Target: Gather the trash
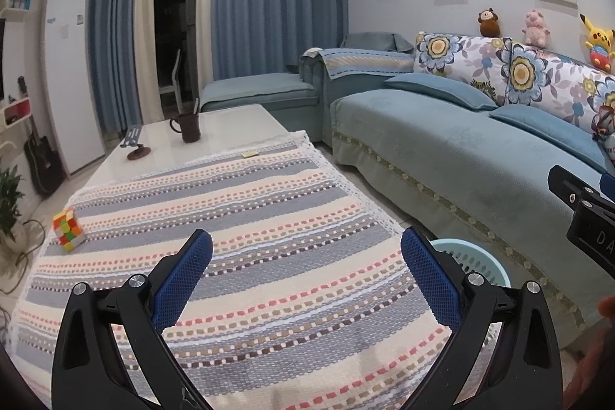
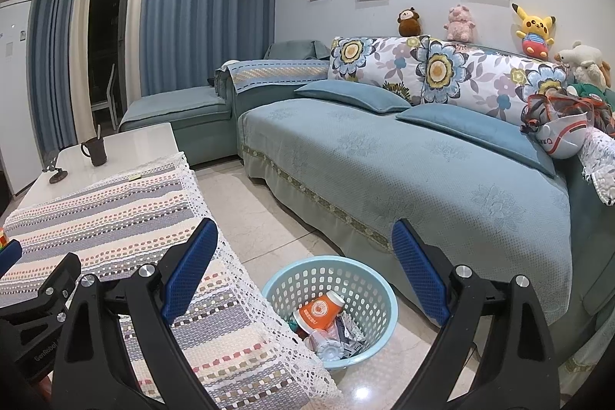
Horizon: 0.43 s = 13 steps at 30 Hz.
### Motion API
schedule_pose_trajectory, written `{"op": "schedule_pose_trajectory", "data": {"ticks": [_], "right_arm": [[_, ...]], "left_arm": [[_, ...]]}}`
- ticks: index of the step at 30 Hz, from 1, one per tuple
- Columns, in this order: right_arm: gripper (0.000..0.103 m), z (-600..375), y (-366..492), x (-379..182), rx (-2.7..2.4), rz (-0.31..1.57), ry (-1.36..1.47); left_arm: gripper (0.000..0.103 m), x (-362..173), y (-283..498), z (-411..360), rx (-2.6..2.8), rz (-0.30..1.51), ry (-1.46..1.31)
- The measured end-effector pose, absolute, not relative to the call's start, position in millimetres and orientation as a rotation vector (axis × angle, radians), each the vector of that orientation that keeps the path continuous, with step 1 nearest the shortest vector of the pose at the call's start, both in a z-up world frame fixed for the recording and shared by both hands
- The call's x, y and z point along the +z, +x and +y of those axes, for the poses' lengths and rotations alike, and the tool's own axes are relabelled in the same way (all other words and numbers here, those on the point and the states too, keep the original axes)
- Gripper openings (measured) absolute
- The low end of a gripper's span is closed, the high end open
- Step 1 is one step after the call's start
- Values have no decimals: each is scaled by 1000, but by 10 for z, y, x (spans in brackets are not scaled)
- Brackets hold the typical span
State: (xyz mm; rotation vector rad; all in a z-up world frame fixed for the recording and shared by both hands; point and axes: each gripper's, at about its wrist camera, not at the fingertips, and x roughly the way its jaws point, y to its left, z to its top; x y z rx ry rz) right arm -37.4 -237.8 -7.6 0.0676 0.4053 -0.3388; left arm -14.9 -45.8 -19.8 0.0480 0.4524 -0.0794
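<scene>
A light blue perforated basket [image 2: 365, 279] stands on the floor between the coffee table and the sofa. It holds an orange paper cup [image 2: 317, 312], a clear plastic cup [image 2: 326, 346] and some wrappers. My right gripper [image 2: 305, 256] is open and empty above the basket and the table's corner. My left gripper [image 1: 307, 264] is open and empty above the striped tablecloth [image 1: 269, 237]. The basket's rim [image 1: 484, 264] shows behind the left gripper's right finger. The right gripper's body [image 1: 588, 218] shows at the right edge of the left wrist view.
A Rubik's cube [image 1: 68, 228] lies on the cloth at the left. A dark mug [image 1: 188, 126], a small stand [image 1: 136, 145] and a small yellow piece [image 1: 250, 153] sit farther back on the white table [image 1: 230, 125]. The teal sofa [image 2: 423, 160] runs along the right.
</scene>
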Motion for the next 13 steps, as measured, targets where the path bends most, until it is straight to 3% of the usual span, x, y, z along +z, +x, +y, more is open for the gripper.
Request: {"op": "schedule_pose_trajectory", "data": {"ticks": [13], "right_arm": [[88, -2386, -371, -73, -338, 406, 65]], "left_arm": [[95, -188, -154, -410, -92, 465, 25]]}}
